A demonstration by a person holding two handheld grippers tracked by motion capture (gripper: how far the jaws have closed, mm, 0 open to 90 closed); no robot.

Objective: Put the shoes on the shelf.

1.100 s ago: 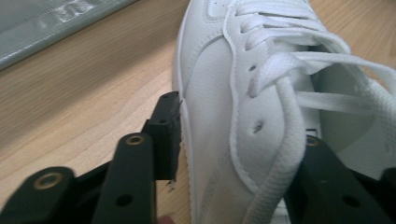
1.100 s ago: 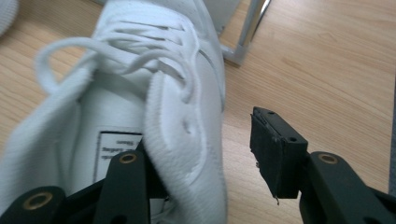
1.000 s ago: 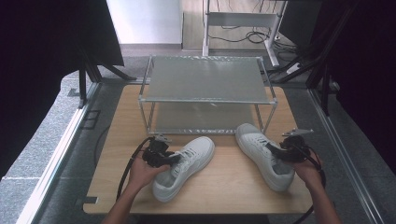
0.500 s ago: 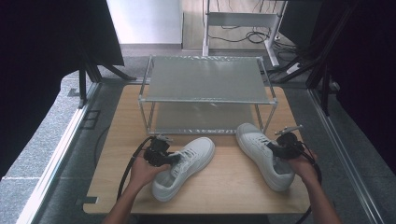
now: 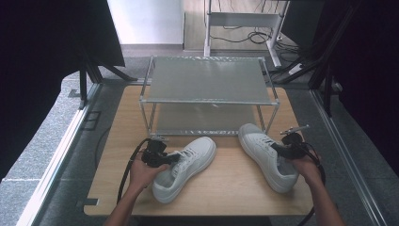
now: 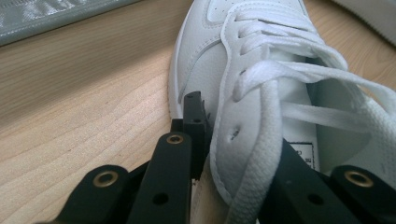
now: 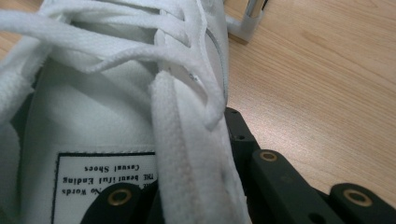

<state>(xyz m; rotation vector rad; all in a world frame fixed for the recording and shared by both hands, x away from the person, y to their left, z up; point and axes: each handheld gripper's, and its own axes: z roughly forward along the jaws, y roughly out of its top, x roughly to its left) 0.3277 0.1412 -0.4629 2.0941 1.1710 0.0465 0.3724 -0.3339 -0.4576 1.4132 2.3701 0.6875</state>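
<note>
Two white lace-up sneakers lie on the wooden table in front of a metal rack. The left sneaker points toward the rack at a slant. My left gripper is shut on its collar wall, one jaw outside and one inside the opening. The right sneaker lies with its toe near the rack's right leg. My right gripper is shut on that sneaker's side wall by the laces, one jaw inside over the printed insole label.
A two-tier metal rack with mesh shelves stands at the back of the table; its front right leg is just beyond the right sneaker's toe. Bare wood lies between the sneakers and along the front edge. Cables trail from both grippers.
My right gripper has shifted left and settled onto the right sneaker's side. The left gripper and its sneaker have stayed where they were.
</note>
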